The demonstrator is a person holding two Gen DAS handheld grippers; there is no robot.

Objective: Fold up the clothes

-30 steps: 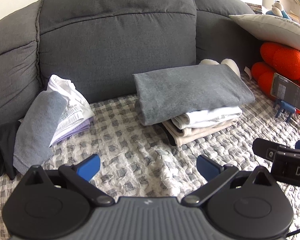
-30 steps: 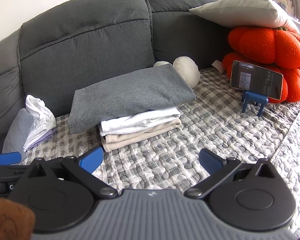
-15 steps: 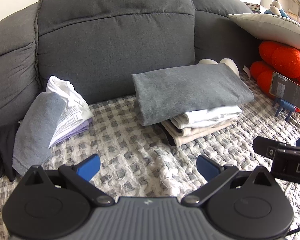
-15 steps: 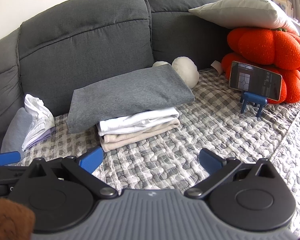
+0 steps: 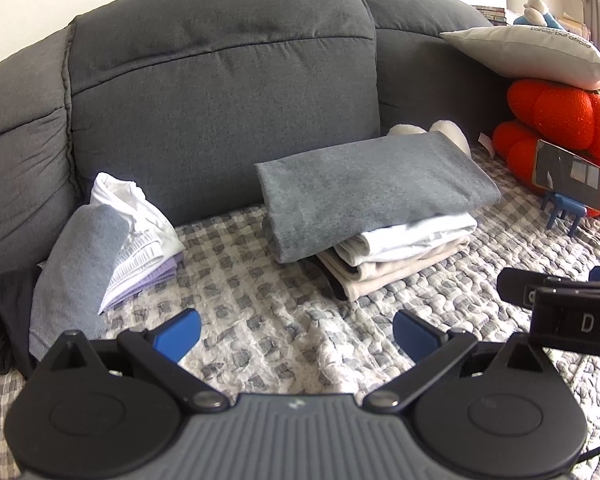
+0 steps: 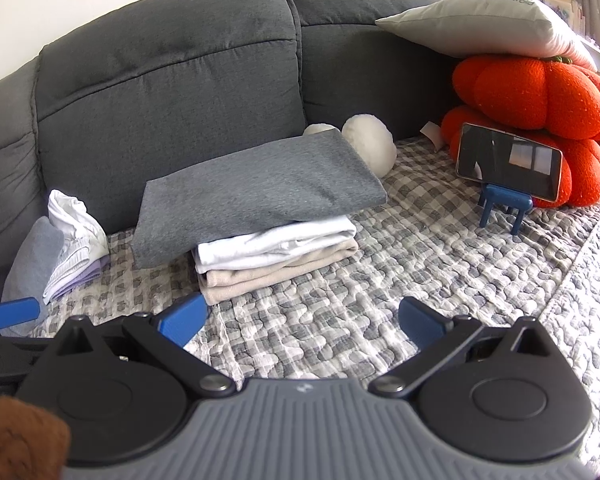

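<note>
Claws both gape empty: my left claw [image 5: 296,330] and right claw [image 6: 302,318] hover over the quilt [image 6: 380,312]. Folded stack [image 6: 260,208] lies beyond them; unfolded pile [image 5: 112,236] sits left of it.

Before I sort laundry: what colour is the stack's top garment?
Grey; the top garment shows best in the right wrist view.

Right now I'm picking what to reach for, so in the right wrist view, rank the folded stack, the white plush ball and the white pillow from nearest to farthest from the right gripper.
From the right gripper:
1. Folded stack, just ahead, slightly left.
2. White plush ball, behind the stack, by the sofa back.
3. White pillow, far right, atop the orange cushions.
</note>
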